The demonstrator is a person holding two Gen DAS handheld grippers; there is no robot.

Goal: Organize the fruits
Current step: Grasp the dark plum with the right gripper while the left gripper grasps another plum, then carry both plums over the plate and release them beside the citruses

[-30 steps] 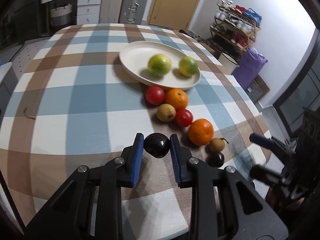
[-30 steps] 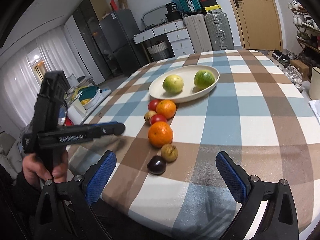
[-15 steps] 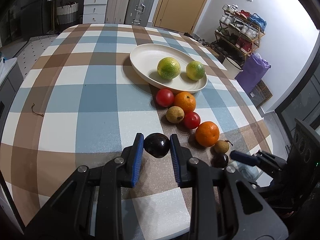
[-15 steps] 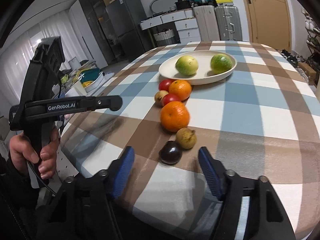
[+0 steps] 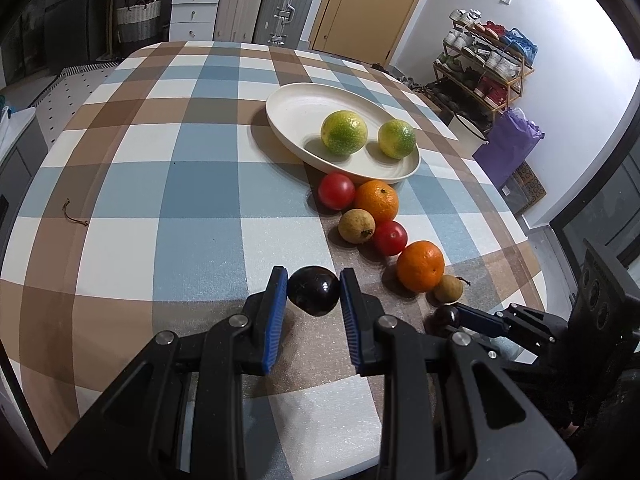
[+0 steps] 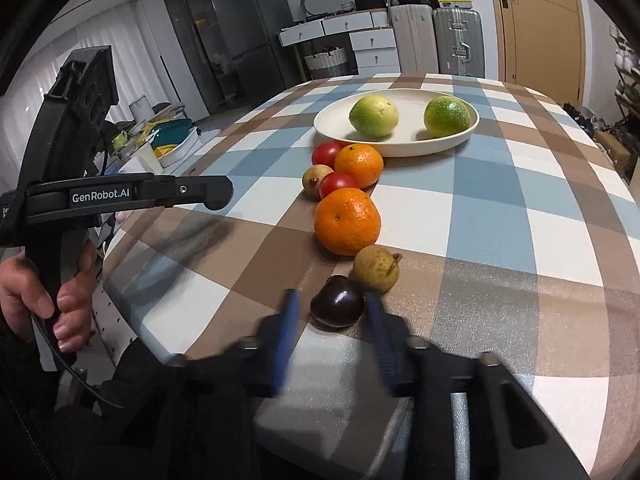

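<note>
Since a second ago the right gripper [image 6: 330, 312] went from wide apart to closing in around a dark plum [image 6: 337, 306] at lower center of the bench [image 6: 520, 208]. Left gripper [image 5: 313, 292] stays clamped on another dark fruit [image 5: 313, 290]. Upper-center plate [image 5: 296, 108] holds two green citrus [image 5: 344, 133].

You see a blue, brown and white checked tablecloth [image 5: 168, 184], a cream plate [image 5: 296, 104], two orange oranges [image 5: 377, 200], blue pads [image 6: 285, 332].

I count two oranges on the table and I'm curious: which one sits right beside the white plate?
The smaller-looking orange, next to a red tomato at the plate's rim. The other orange lies further down the row.
</note>
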